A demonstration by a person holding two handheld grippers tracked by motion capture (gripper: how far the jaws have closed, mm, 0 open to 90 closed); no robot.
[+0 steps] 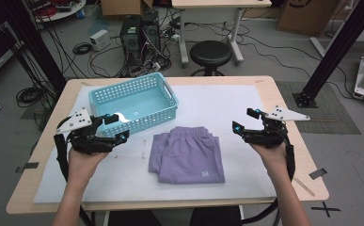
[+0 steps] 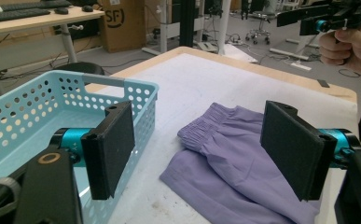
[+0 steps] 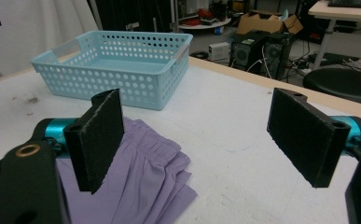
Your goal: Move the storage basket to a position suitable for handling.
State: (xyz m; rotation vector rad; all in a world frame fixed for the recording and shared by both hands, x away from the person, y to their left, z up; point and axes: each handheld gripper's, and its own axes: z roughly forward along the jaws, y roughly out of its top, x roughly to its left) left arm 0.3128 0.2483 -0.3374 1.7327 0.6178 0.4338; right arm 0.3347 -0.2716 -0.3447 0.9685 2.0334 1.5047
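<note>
Table (image 1: 259, 94) under white sheet, wide and mostly bare; blue basket (image 1: 137, 101) standing on far left part, empty inside as far as seen; folded purple shorts (image 1: 187, 155) lying flat near front middle, just beside basket's near right corner but not touching it, waistband toward basket, long axis running roughly from far side to near side.

Key relation: shorts placed between both grippers, to the right of left gripper (image 1: 116, 127) and to the left of right gripper (image 1: 245, 121); seen from left gripper view, purple cloth (image 2: 225, 163) directly ahead and below the jaws, with basket wall (image 2: 141, 107) close at the left jaw; seen from right gripper view, cloth (image 3: 141, 172) low and behind the left jaw, bare sheet ahead, basket (image 3: 117, 70) further off. Left gripper judged somewhat nearer to the shorts' left edge, and also almost against the basket's front wall; right gripper a little more apart from the right edge.

Pose: both hands low above the sheet at table's two sides, jaws pointing inward toward the middle; left jaws spread wide, nothing between them; right jaws also spread wide, holding nothing. Probably a grasp of the two side edges comes next, then a lift toward far left into basket.
</note>
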